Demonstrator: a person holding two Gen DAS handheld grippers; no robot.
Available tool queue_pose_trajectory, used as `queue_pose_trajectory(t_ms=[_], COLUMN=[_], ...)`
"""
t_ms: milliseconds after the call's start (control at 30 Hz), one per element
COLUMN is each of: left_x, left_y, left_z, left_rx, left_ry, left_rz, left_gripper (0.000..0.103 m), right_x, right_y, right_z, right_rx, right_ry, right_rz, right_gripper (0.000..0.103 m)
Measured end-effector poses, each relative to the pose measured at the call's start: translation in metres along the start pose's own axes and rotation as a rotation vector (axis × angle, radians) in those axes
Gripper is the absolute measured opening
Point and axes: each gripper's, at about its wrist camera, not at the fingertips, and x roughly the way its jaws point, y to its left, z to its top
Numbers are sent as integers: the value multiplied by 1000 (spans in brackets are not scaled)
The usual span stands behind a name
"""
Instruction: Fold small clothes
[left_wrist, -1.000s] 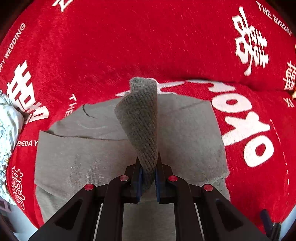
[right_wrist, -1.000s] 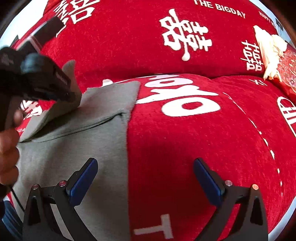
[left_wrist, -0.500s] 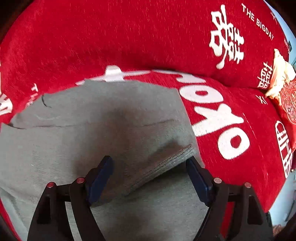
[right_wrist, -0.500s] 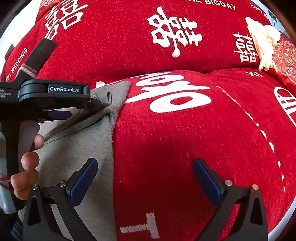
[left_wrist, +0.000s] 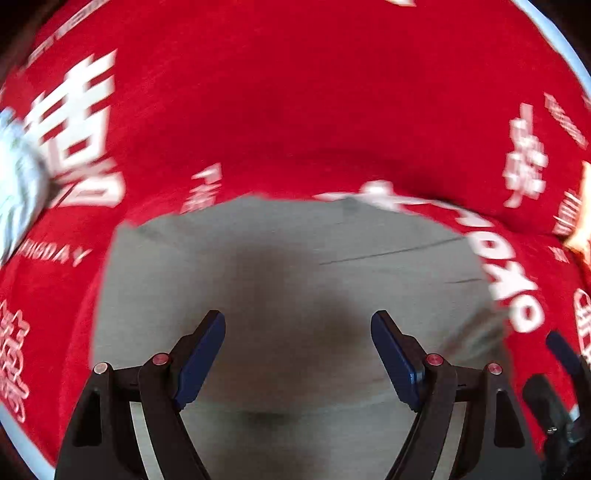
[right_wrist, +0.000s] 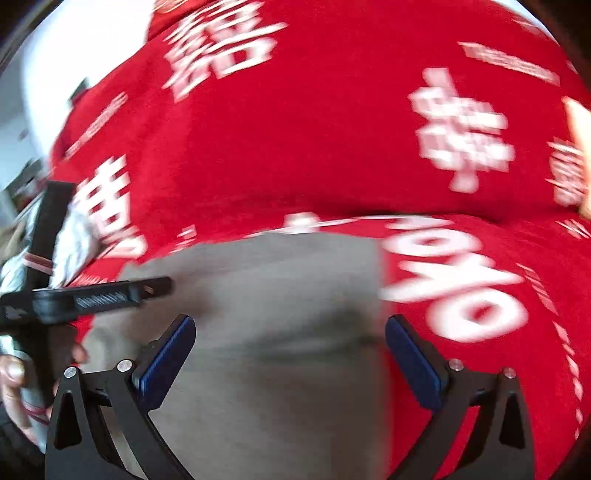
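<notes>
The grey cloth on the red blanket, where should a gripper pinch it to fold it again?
Probably at the right edge of the grey cloth, coming in from the right over the red blanket. That edge lies flat with bare blanket beside it, so one finger can slide under it. The right gripper is open, with its right finger near that edge. The left gripper is open too, over the cloth's middle.

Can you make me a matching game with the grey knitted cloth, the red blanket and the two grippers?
Things:
1. grey knitted cloth
2. red plush blanket with white lettering
3. left gripper
4. right gripper

States:
A. open, right fingertip near the cloth's right edge
B. spread under everything
C. lying flat on the red
D. open, both fingertips above grey

Pairs: 1-C, 2-B, 3-D, 4-A
</notes>
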Motion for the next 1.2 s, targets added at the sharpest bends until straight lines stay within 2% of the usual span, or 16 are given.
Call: queue_pose_trajectory(t_ms=[100,233,267,367,433,500,633,667,700,767,833,900,967,1000,1067,1200], left_x=[17,28,24,3,-11,-22,-19,-12,-16,-22,-30,-34,-44,-50,-65,-79], left_y=[34,76,82,93,90,77,53,54,60,76,100,108,115,117,107,48], left_z=[-12,-30,-32,-37,-46,-60,-97,-108,-118,-130,-142,-151,-158,-161,-170,-199], left_rx=[-38,-47,-48,-50,-38,8,131,153,154,134,104,135,125,107,105,220], left_ry=[38,41,36,3,-24,-31,-11,19,-21,-28,-19,-26,-27,-20,-42,-65], left_rz=[35,84,74,64,33,-20,-15,23,27,42,-25,104,105,112,81,29], left_gripper=[82,82,82,82,82,82,82,86,90,103,103,103,103,103,103,103], right_x=[42,87,79,51,33,26,27,30,32,14,-2,-19,-34,-39,-51,-61], right_y=[23,-3,-12,-12,0,16,49,53,52,33,15,2,-5,-4,14,78], right_z=[4,-11,-12,-12,-18,-27,-63,-75,-89,-102,-113,-122,-125,-127,-134,-155], right_rx=[-67,-52,-16,-10,-34,-56,-185,-217,-242,-185,-166,-170,-108,-113,-180,-329], right_ry=[99,258,217,183,147,152,196,218,240,182,164,169,183,200,173,146], right_rz=[41,-227,-186,-274,-240,-187,-174,-202,-233,-198,-210,-244,-250,-327,-342,-229], right_gripper=[103,101,101,102,102,102,102,102,101,102,102,102,102,102,102,102])
